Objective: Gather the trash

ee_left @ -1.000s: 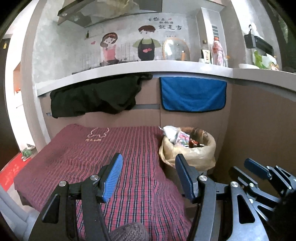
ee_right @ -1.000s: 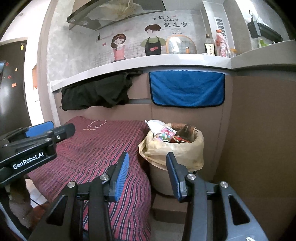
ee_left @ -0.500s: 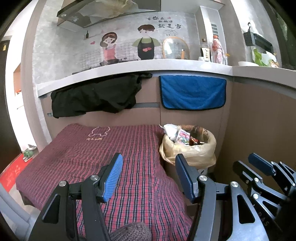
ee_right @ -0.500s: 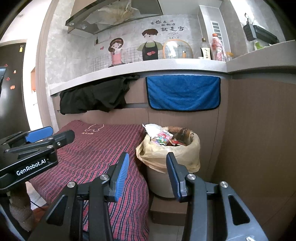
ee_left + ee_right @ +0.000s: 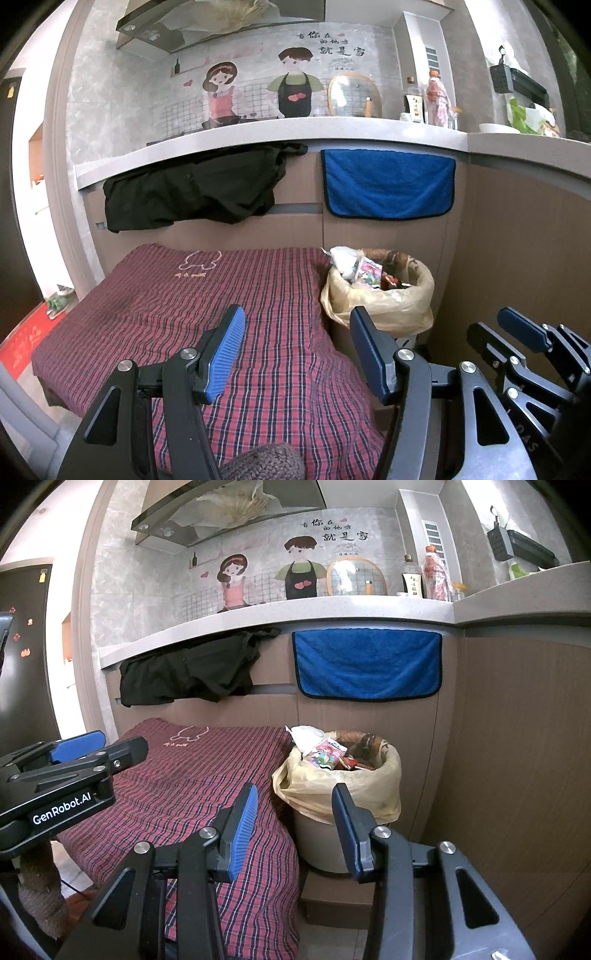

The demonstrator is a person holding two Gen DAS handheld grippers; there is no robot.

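Little has changed. In the right wrist view the trash bin (image 5: 317,845) and the blue towel (image 5: 367,666) sit a touch further toward 7 o'clock than a second ago, and the worktop (image 5: 295,609) edge at 2 o'clock runs more level. In the left wrist view, the right hand-held gripper (image 5: 487,321) at 4 o'clock has edged slightly toward 1 o'clock.

— Where does the bin (image 5: 340,805) stand?
— On the floor, just right of the cloth-covered surface (image 5: 192,775), against the cabinet front. Wrappers (image 5: 325,755) lie in it, heaped to the rim.
— And behind?
— A towel (image 5: 367,664) hangs above the bin, a garment (image 5: 188,672) left of it, bottles (image 5: 424,578) on the counter (image 5: 258,614) over both.
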